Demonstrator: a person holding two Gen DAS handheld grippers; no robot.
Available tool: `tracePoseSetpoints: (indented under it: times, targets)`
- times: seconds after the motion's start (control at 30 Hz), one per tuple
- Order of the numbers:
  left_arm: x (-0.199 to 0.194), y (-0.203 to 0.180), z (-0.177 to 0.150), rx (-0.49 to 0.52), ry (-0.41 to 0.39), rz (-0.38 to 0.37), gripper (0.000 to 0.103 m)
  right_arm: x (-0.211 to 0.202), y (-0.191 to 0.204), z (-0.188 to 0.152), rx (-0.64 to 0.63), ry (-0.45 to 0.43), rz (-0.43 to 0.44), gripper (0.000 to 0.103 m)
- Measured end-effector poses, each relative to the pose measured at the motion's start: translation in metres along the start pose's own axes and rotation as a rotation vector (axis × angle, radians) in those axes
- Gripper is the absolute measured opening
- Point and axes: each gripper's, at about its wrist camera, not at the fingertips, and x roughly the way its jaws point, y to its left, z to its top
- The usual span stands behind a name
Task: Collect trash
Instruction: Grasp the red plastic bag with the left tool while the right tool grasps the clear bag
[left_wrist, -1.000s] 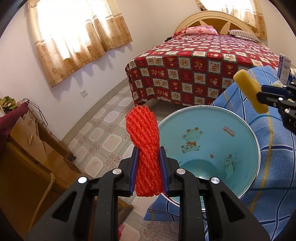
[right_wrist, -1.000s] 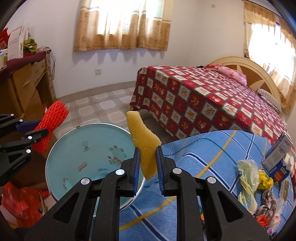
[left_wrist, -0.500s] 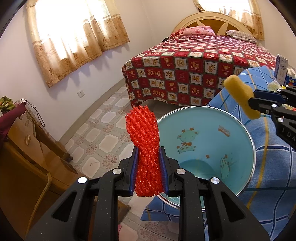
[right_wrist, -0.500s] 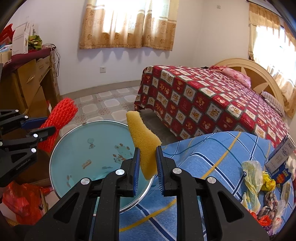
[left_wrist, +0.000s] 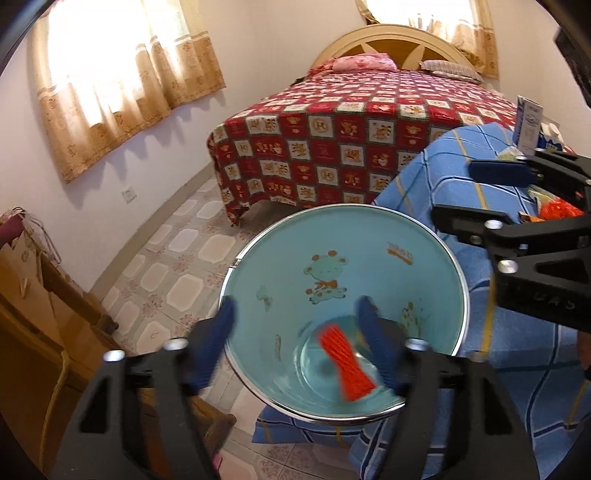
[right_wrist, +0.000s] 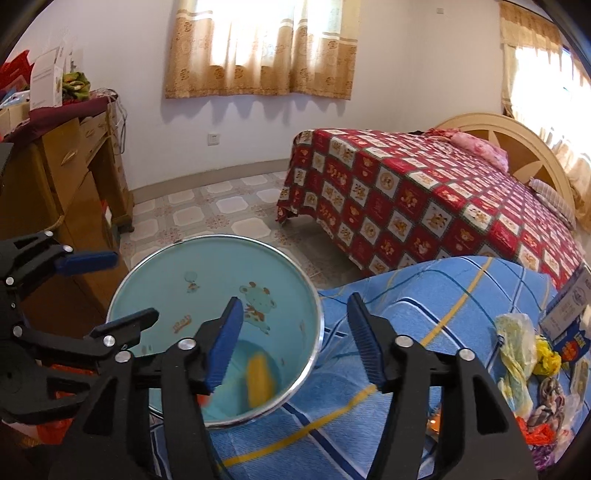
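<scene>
A light blue bin (left_wrist: 369, 236) with cartoon prints and a metal rim stands beside the blue plaid table; it also shows in the right wrist view (right_wrist: 207, 258). My left gripper (left_wrist: 295, 325) is open above the bin; the red foam net (left_wrist: 343, 365), blurred, is inside the bin near the bottom. My right gripper (right_wrist: 293, 317) is open over the bin's right rim; the yellow sponge (right_wrist: 260, 380), blurred, is inside the bin. More trash (right_wrist: 528, 365) lies on the table at the right.
A blue plaid cloth covers the table (right_wrist: 424, 295). A bed with a red patterned cover (left_wrist: 351, 122) stands behind. A wooden cabinet (right_wrist: 55, 184) stands left of the bin. A white and blue carton (left_wrist: 530, 123) stands on the table.
Both grippers have opened. The red foam net has left the left gripper and the yellow sponge has left the right gripper; both are now in the bin.
</scene>
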Motion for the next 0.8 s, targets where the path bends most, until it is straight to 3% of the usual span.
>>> tracePoseSetpoints:
  times: [0.13, 0.27, 0.53, 0.63, 0.8]
  targets:
    - [-0.005, -0.001, 0.001, -0.003, -0.005, 0.012, 0.086, -0.017, -0.01, -0.005, 0.011, -0.002, -0.039, 0.061]
    - [-0.008, -0.013, -0.001, 0.013, -0.002, -0.005, 0.087, -0.062, -0.036, -0.027, 0.04, -0.024, -0.133, 0.065]
    - [-0.012, -0.085, -0.005, 0.123, 0.002, -0.107, 0.088, -0.167, -0.122, -0.115, 0.229, -0.033, -0.38, 0.073]
    - [-0.01, -0.117, -0.003, 0.165, 0.0, -0.125, 0.088, -0.183, -0.149, -0.141, 0.289, -0.018, -0.454, 0.073]
    - [-0.011, -0.139, 0.004, 0.184, -0.022, -0.117, 0.088, -0.192, -0.186, -0.172, 0.385, -0.003, -0.531, 0.073]
